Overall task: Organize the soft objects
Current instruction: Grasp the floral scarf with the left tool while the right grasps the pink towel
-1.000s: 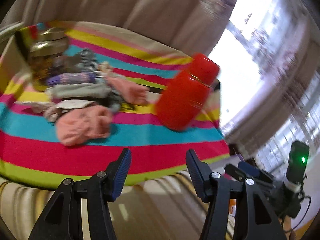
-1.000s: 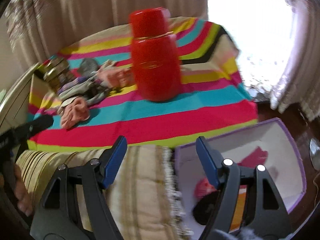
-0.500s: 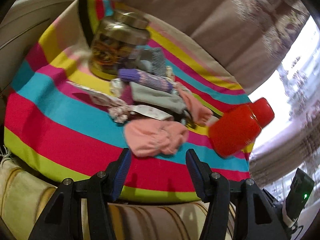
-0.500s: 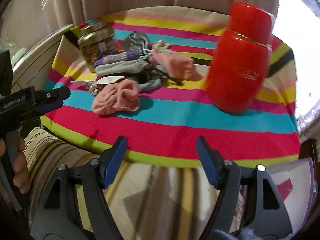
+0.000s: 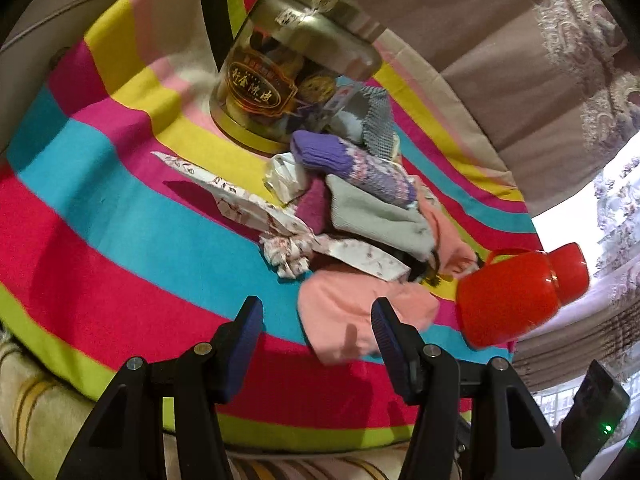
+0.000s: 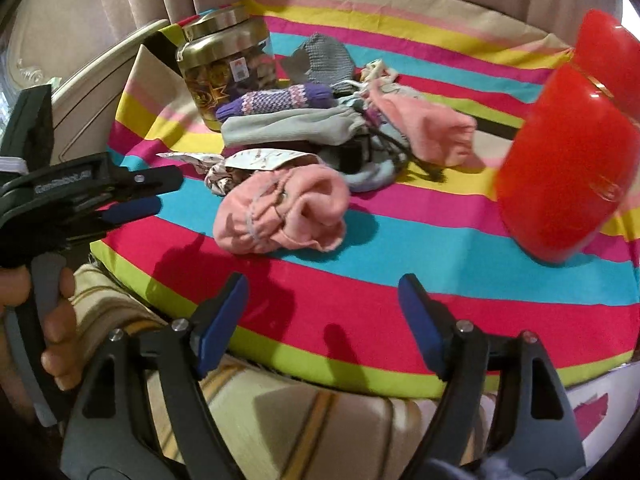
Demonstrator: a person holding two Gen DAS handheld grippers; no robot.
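On the striped table cloth point(image 6: 400, 292), left to right: glass jar with gold lid point(image 6: 224, 68), at the heap's far-left edge; heap of soft goods touching or overlapping one another, comprising a purple patterned knit sock point(image 6: 276, 100), a grey sock point(image 6: 288, 130), a white printed fabric strip point(image 5: 248, 204), a grey knit piece point(image 6: 324, 60), dark cords, and a second pink piece point(image 6: 428, 132); one bunched pink sock point(image 6: 280, 212) at the heap's near edge; red thermos flask point(image 6: 560, 168), apart at right. Risk, as judged: the pink sock lies against the printed strip and cords, so a deep bite could drag neighbours along; a wide sweep could knock the jar or flask, which appears tilted in both views, possibly lens distortion. Left tongs point(image 5: 316, 328): released, jaws spread wide and empty, levelled low over the near table edge, aimed at the pink sock, its near end between the tips. Right tongs point(image 6: 324, 300): likewise spread and empty, hovering over the near rim, short of the heap. Left hand point(image 6: 44, 308): wrapped on its trigger grip.
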